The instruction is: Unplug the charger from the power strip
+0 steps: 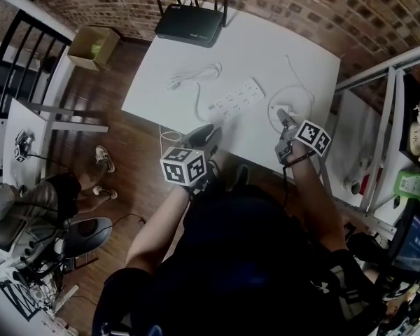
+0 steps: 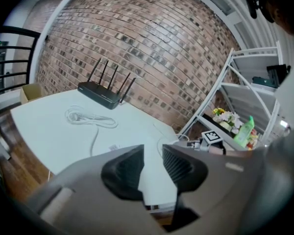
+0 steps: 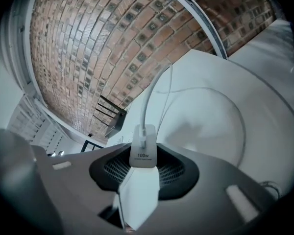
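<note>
Right gripper view shows the charger (image 3: 139, 190), a white block marked 100w, clamped between the two ribbed pads of the right gripper (image 3: 144, 166). Its labelled end sticks out past the pads. A white cable (image 3: 149, 102) runs from that end and curves away over the white tabletop (image 3: 264, 82).

From the head view, the right gripper (image 1: 284, 117) sits over the tabletop's near right part. It is to the right of the white power strip (image 1: 236, 98) and apart from it, so the charger is out of the sockets. The cable loops on the tabletop just beside the gripper.

The left gripper (image 2: 153, 163) has its jaws a narrow gap apart with nothing between them. It hangs at the tabletop's near edge, short of the power strip. A black router (image 1: 189, 25) stands at the far edge.
</note>
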Action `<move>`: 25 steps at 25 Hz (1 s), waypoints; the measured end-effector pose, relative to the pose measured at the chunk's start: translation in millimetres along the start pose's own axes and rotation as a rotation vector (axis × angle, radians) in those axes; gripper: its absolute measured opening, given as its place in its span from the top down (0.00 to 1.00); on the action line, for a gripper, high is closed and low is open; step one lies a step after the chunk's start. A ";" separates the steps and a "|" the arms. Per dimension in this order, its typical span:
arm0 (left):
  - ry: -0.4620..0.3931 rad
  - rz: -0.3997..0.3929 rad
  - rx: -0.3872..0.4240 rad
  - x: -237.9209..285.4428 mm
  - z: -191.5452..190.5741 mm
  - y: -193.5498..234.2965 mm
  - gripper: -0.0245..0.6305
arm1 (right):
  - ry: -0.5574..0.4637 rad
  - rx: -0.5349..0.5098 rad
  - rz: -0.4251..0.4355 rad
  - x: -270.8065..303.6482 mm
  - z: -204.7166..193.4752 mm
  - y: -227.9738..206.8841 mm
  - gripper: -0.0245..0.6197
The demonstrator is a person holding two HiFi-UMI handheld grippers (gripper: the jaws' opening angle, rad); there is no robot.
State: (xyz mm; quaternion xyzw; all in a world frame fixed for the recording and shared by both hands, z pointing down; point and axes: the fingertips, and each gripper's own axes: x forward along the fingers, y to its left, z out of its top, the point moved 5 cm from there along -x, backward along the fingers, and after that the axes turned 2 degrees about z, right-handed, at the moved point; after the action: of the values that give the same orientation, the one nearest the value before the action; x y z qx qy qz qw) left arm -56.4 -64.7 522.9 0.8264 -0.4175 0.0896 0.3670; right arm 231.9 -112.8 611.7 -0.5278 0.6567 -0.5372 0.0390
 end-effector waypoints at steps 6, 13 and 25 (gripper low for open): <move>0.000 -0.002 -0.005 -0.1 -2.4 -1.1 0.78 | 0.012 0.082 -0.007 3.0 -7.6 -14.6 0.74; -0.001 0.003 -0.002 -0.4 -4.4 -3.8 0.78 | 0.040 0.101 -0.050 8.1 -15.9 -28.7 0.74; 0.007 -0.002 0.007 -1.8 -5.1 -6.5 0.78 | 0.056 0.078 -0.097 9.4 -20.2 -34.2 0.73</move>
State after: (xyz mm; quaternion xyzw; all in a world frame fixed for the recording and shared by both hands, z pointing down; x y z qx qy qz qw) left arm -51.8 -57.6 522.3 0.8278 -0.4149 0.0936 0.3659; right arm 237.6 -101.7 650.5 -0.5418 0.6098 -0.5782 0.0151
